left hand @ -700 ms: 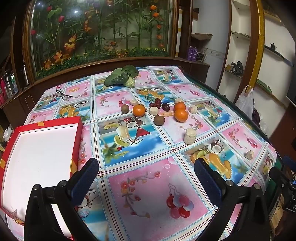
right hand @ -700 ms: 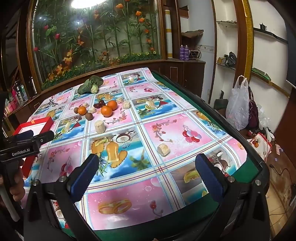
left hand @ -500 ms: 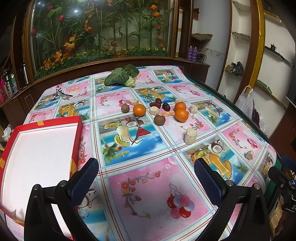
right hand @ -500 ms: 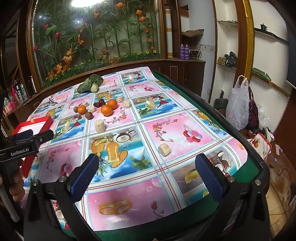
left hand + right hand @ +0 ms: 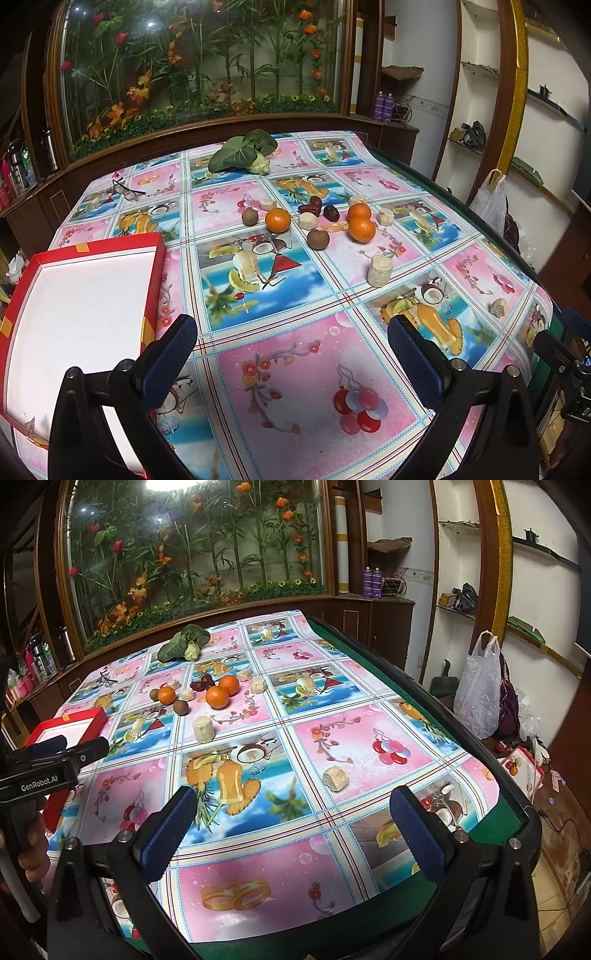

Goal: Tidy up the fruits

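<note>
Three oranges (image 5: pixel 277 220) (image 5: pixel 361 230) (image 5: pixel 359 211) lie mid-table with brown round fruits (image 5: pixel 318 239), dark red dates (image 5: pixel 312 207) and pale banana chunks (image 5: pixel 379 271). The cluster shows in the right wrist view too, around an orange (image 5: pixel 217 696). A red tray with a white floor (image 5: pixel 77 314) sits at the left. My left gripper (image 5: pixel 291 354) is open and empty over the near tablecloth, right of the tray. My right gripper (image 5: pixel 293 830) is open and empty near the table's front edge; a lone banana chunk (image 5: pixel 335 778) lies just beyond it.
A leafy green vegetable (image 5: pixel 242 153) and eyeglasses (image 5: pixel 127 190) lie at the far side. The left gripper's body (image 5: pixel 48 768) shows at the left of the right wrist view. A white plastic bag (image 5: pixel 478 698) hangs off the table's right side.
Both views have shifted very slightly; the grippers stay open and nothing on the table has moved.
</note>
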{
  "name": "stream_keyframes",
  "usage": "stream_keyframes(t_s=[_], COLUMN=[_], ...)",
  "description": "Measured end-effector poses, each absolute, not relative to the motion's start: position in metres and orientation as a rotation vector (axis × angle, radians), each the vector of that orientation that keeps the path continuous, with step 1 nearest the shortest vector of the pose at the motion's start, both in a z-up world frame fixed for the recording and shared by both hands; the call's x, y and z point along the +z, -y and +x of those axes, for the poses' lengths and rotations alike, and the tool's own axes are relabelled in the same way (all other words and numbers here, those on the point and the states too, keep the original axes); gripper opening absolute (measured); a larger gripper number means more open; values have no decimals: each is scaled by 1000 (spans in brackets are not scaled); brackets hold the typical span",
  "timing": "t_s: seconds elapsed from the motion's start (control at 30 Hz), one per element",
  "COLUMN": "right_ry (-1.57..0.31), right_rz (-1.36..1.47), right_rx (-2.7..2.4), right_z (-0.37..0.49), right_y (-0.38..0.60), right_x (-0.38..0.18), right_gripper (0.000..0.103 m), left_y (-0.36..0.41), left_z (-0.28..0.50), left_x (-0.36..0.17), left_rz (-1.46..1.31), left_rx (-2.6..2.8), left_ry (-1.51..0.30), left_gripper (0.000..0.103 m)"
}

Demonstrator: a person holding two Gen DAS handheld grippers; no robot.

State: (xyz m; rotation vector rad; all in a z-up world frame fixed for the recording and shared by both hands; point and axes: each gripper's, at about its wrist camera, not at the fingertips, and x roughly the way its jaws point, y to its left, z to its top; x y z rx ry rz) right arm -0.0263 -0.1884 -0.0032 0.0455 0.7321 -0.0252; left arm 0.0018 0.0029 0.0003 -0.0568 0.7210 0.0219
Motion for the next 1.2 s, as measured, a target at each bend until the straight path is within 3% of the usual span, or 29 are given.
stream_keyframes(t_s=[1.2], right_ry=[-811], right_rz=[14], right_rx=[-50], right_z=[-13], right_y=[209], right_x=[-22], right_gripper=[103], left_y=[2], left_z=[3], left_x=[-10], left_rz=[-52], left_rx=[-1], left_ry=[-789], left_gripper=[102])
